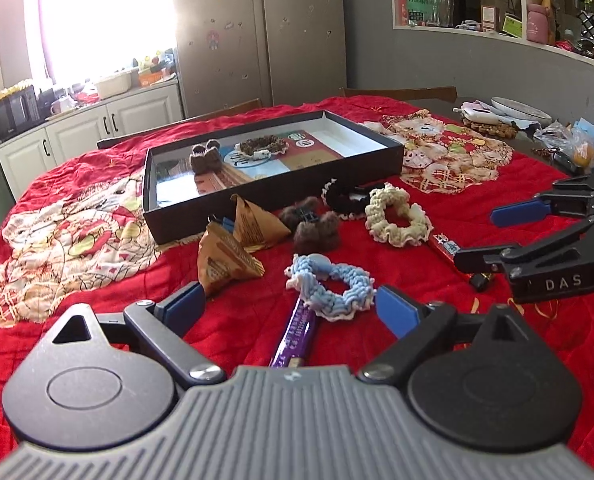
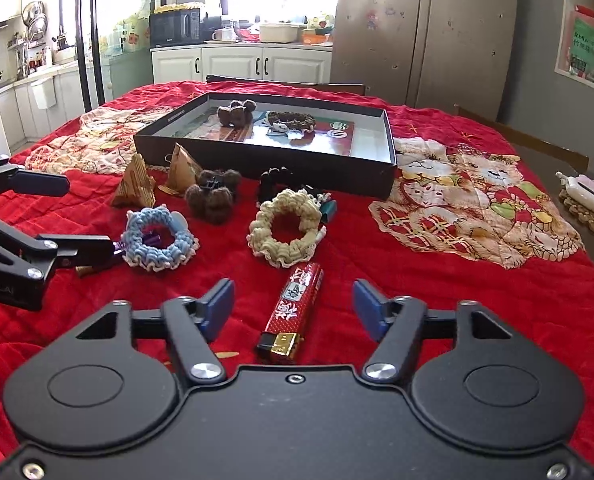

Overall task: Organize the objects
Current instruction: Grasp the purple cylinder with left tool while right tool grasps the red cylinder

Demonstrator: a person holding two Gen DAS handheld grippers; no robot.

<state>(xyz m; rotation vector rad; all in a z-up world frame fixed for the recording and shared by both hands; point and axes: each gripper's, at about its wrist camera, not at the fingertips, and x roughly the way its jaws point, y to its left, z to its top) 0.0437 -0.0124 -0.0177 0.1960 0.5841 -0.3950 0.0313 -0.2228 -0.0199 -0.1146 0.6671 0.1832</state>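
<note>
I judge this barely begun: two brown pieces sit in the black box, the scrunchies, packets and lighters remain on the worktop, and both tongs are apart, empty.

The purple lighter is partly hidden under the blue scrunchie and the left tongs' body. The black scrunchie sits half behind the cream scrunchie. Shelf labels are unreadable.
</note>
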